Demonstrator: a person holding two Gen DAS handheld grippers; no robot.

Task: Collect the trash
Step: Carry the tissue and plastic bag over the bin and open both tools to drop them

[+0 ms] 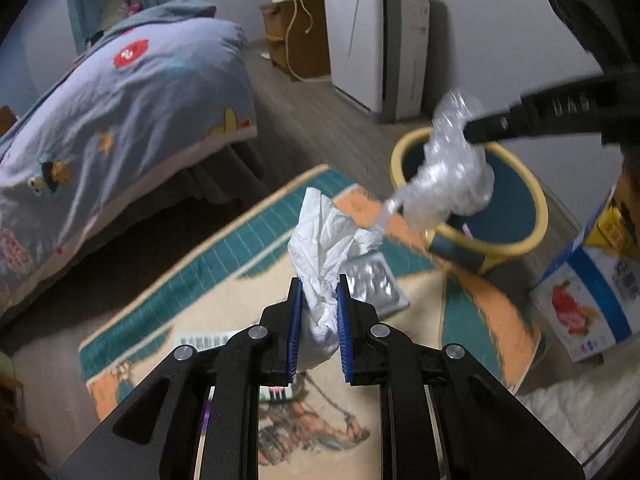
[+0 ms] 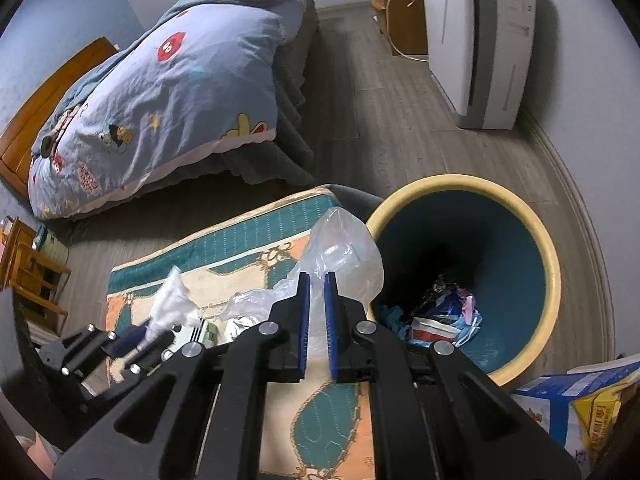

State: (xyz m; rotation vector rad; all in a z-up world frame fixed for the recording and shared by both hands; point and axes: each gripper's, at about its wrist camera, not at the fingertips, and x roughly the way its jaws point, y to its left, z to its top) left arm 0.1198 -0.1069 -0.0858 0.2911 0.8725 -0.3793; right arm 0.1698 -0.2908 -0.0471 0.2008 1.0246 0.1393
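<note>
My left gripper (image 1: pixel 319 280) is shut on a crumpled white tissue (image 1: pixel 328 236), held above the patterned mat (image 1: pixel 240 252). It also shows in the right wrist view (image 2: pixel 138 338) with the tissue (image 2: pixel 172 300). My right gripper (image 2: pixel 316 276) is shut on a clear plastic bag (image 2: pixel 344 248) beside the rim of the teal bin with a yellow rim (image 2: pixel 556 272). In the left wrist view the right gripper (image 1: pixel 472 130) holds the bag (image 1: pixel 452 172) over the bin (image 1: pixel 516 204). Trash lies at the bin's bottom (image 2: pixel 444 316).
A silver blister pack (image 1: pixel 372 284) lies on the mat. A bed with a blue quilt (image 2: pixel 168 92) stands to the left. A white appliance (image 2: pixel 476 40) stands by the far wall. A printed carton (image 1: pixel 588 300) stands right of the bin.
</note>
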